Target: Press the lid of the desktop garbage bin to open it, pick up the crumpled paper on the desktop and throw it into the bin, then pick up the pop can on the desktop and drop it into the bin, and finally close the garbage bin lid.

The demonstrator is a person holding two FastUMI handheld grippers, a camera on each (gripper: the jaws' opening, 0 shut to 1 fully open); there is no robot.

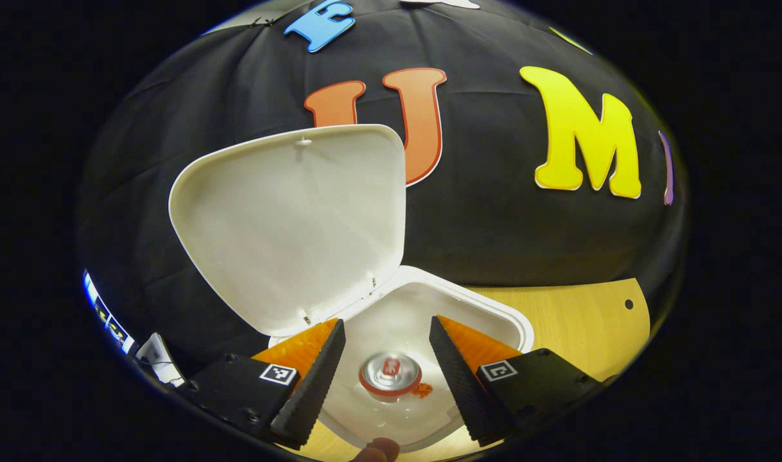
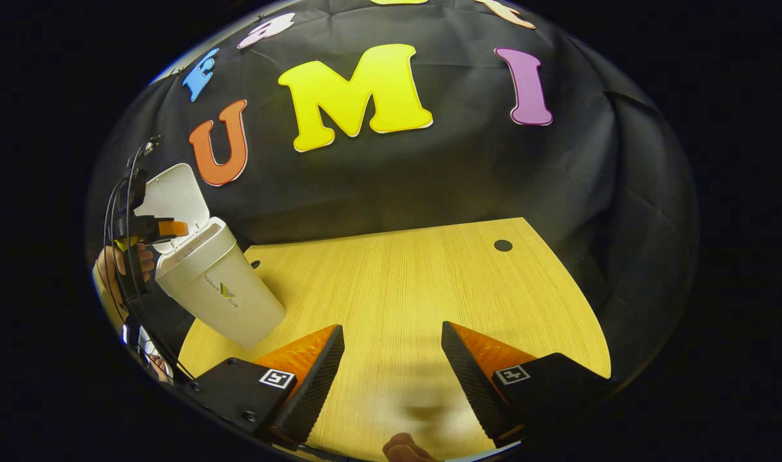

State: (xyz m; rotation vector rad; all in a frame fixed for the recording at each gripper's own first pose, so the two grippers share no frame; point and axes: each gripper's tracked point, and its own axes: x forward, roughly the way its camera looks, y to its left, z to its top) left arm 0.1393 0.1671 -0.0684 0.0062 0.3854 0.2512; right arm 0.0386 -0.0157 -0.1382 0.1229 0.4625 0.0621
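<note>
White plastic bin (image 1: 494, 314): stands at the counter's left end, lid (image 1: 288, 224) swung up on its rear hinge, mouth fully open.
Pop can (image 1: 390, 373): already at the bottom of the bin, upright, silver top with a red rim; a small orange-red scrap lies just beside it.
Crumpled paper: I cannot make it out inside; my guess is it sits under or beside the can.
Left gripper (image 1: 387, 372): mine, poised over the bin's mouth, fingers spread wide, nothing between them.
Right gripper (image 2: 392, 378): low over bare counter (image 2: 429, 282), well apart from the bin, fingers wide and empty.
Step in hand: closing the lid, by my reading.
How to do it well: I would lift clear of the mouth, reach behind the lid's top edge, tip it forward, then press down near the front latch until it seats.
Textures: lid smooth, rounded-triangular, shallow-dished; bin walls matte, tapering downward; counter pale wood grain; finger pads ribbed.
</note>
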